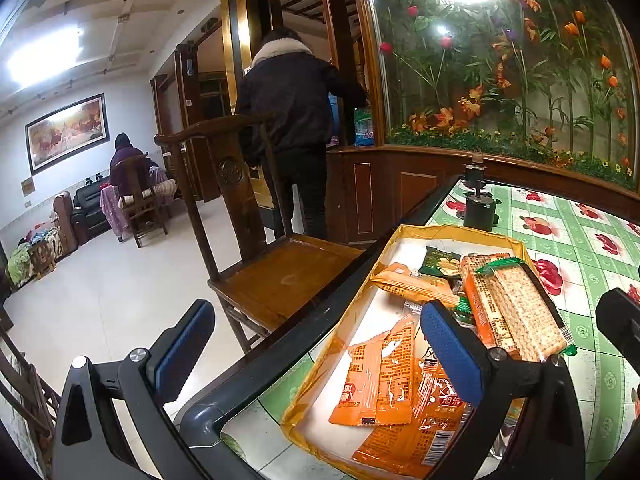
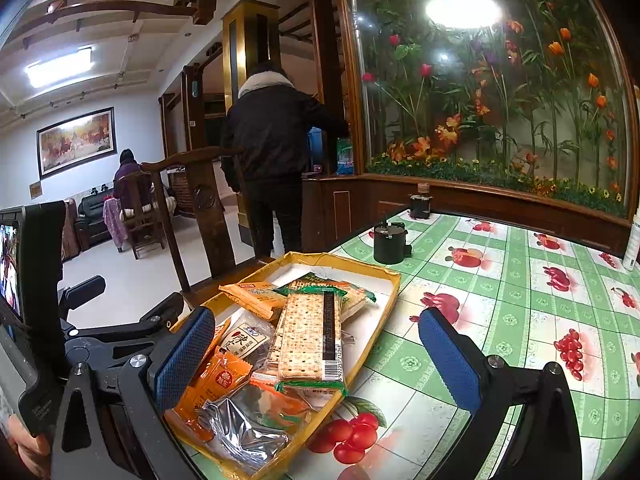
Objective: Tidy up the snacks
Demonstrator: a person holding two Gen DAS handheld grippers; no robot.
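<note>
A shallow yellow-rimmed tray [image 1: 452, 231] sits at the table's left edge and holds several snack packs: orange packets [image 1: 380, 380], cracker sleeves [image 1: 520, 308] and a dark green packet [image 1: 440, 262]. It also shows in the right wrist view [image 2: 394, 280], with a cracker sleeve [image 2: 310, 336] on top and a silver foil pack [image 2: 244, 428] at the near end. My left gripper [image 1: 318, 354] is open and empty, hovering over the tray's near left side and the table edge. My right gripper [image 2: 316, 360] is open and empty, above the tray's near end.
The table has a green fruit-print cloth [image 2: 520, 300]. Two small black canisters [image 2: 390, 244] stand behind the tray. A wooden chair [image 1: 280, 272] stands by the table's left edge. A person in a dark jacket [image 1: 296, 120] stands beyond it. The left gripper's body [image 2: 36, 300] is at left.
</note>
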